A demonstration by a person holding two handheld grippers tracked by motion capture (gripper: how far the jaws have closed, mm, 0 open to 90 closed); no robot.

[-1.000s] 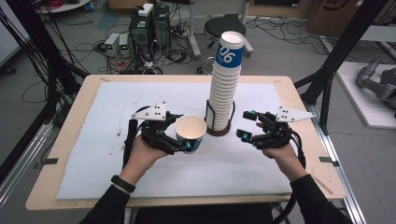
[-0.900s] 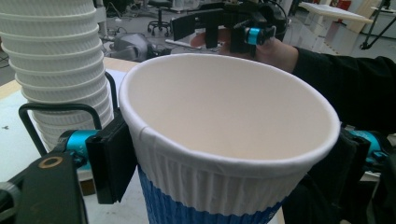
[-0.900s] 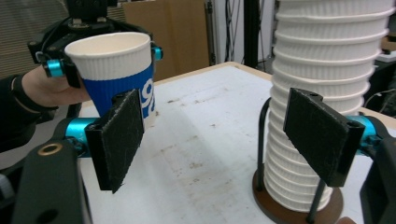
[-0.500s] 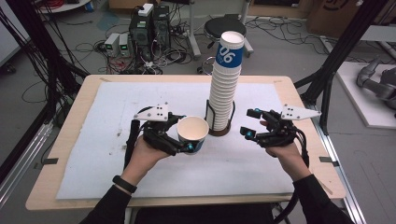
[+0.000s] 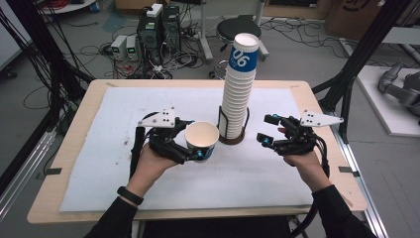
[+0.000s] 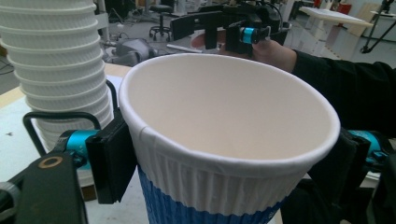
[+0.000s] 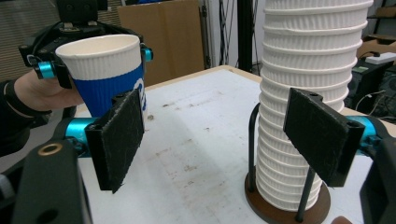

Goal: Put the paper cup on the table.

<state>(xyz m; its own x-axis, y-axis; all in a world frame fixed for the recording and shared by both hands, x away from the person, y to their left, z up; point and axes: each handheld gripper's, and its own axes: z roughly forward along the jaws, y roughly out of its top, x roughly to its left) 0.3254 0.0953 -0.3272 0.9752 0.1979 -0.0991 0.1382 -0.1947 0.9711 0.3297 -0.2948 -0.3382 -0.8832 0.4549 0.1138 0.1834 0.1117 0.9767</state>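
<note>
Ribbed matt paper cup (image 6: 224,154); wooden table (image 5: 317,106) edge; rough black pads (image 7: 119,137).

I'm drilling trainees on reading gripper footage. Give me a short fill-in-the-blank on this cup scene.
1. The left gripper is shut on a single paper ____.
2. The right gripper holds nothing; its jaws stand ____.
3. The tall cup stack sits in a black wire holder on a round ____ base.
4. The held cup's lower band is ____.

Missing words: cup; open; brown; blue

Both forearms reached in over the desk (image 5: 89,119) — the left tool (image 5: 194,147) clamped on a cup (image 5: 201,140), the right tool (image 5: 265,130) held with jaws spread, gripping nothing.
</note>
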